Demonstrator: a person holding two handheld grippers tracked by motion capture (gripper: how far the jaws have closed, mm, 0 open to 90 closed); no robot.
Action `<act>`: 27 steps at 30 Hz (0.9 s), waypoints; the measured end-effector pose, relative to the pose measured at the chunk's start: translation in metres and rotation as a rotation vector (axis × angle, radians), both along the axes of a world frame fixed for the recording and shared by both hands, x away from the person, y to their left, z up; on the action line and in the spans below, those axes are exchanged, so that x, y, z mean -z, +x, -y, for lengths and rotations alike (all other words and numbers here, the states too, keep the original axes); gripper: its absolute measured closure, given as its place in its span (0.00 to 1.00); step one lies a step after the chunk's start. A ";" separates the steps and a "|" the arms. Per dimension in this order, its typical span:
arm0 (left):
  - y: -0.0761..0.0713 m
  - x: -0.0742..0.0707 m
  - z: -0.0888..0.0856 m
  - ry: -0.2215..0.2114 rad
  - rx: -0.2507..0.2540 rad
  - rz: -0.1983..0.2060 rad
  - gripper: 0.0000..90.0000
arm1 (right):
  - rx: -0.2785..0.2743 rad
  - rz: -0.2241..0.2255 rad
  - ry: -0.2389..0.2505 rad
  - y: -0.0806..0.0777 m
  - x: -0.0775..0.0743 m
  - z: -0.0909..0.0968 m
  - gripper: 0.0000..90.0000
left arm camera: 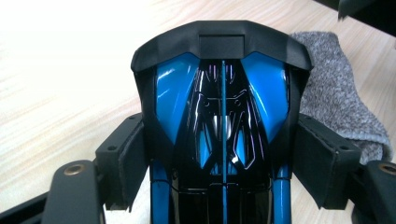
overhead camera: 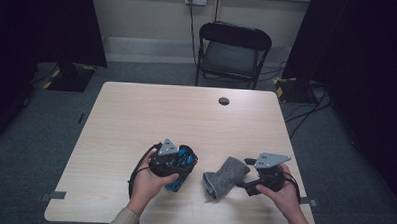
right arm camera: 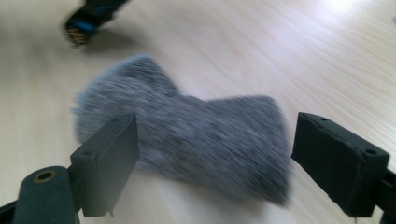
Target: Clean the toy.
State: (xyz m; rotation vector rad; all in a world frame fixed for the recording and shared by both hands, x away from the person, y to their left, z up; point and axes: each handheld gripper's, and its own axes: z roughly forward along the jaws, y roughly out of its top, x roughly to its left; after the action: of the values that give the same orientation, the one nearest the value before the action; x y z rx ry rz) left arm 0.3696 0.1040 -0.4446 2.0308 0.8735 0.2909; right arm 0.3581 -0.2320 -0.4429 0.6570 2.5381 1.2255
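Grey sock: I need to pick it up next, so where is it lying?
The grey sock lies on the table's near edge in the high view, between the blue-and-black object and the right gripper.

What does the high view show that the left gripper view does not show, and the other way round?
The high view alone gives the setting: a black folding chair behind the table, both of the person's hands, and the right gripper beside the grey sock.

The left gripper view alone gives the grip up close: the pads of the left gripper press both sides of a glossy blue and black object.

Both show the sock, the light wooden table and that object.
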 end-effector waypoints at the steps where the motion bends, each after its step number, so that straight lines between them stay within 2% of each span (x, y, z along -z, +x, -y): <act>1: 0.000 -0.001 0.000 -0.001 -0.003 -0.002 0.28 | 0.000 0.000 0.000 0.000 0.000 0.000 0.15; 2: 0.001 -0.002 0.000 0.001 -0.002 0.005 0.28 | -0.062 0.000 -0.024 0.000 0.002 -0.012 0.15; 5: 0.001 -0.004 0.000 -0.028 0.004 0.007 0.28 | -0.113 -0.002 -0.055 0.001 0.009 -0.027 0.15; 7: 0.001 -0.005 -0.001 -0.034 0.003 0.014 0.28 | -0.128 -0.028 -0.047 0.003 0.016 -0.032 0.17; 9: 0.001 -0.006 -0.001 -0.036 0.003 0.008 0.28 | -0.126 -0.038 -0.052 0.006 0.023 -0.036 0.27; 11: 0.001 -0.007 -0.003 -0.035 0.005 0.010 0.28 | -0.132 -0.046 -0.047 0.007 0.026 -0.038 0.29; 13: 0.001 -0.009 -0.005 -0.046 0.002 0.014 0.28 | -0.139 -0.059 -0.078 0.008 0.034 -0.042 0.38; 15: 0.001 -0.009 -0.006 -0.050 -0.002 0.012 0.28 | -0.132 -0.061 -0.112 0.009 0.039 -0.042 0.43; 18: 0.001 -0.010 -0.008 -0.055 -0.004 0.012 0.28 | -0.120 -0.070 -0.097 0.010 0.043 -0.040 0.47; 22: 0.001 -0.012 -0.008 -0.053 -0.004 0.017 0.28 | -0.069 -0.059 -0.122 0.010 0.043 -0.040 0.69; 23: 0.002 -0.013 -0.008 -0.056 -0.004 0.018 0.28 | -0.069 -0.059 -0.122 0.010 0.043 -0.040 0.69; 25: 0.001 -0.015 -0.008 -0.060 0.000 0.022 0.28 | -0.048 -0.048 -0.147 0.010 0.041 -0.043 0.79; 26: 0.001 -0.016 -0.008 -0.060 0.002 0.021 0.28 | -0.048 -0.048 -0.147 0.010 0.041 -0.043 0.79; 27: 0.001 -0.016 -0.007 -0.063 0.004 0.024 0.28 | -0.047 -0.047 -0.172 0.010 0.039 -0.045 0.83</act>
State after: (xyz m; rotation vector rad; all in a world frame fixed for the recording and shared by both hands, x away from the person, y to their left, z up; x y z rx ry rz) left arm 0.3706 0.1110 -0.4282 1.9668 0.8539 0.2817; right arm 0.3680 -0.1867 -0.4816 0.5972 2.6742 1.0012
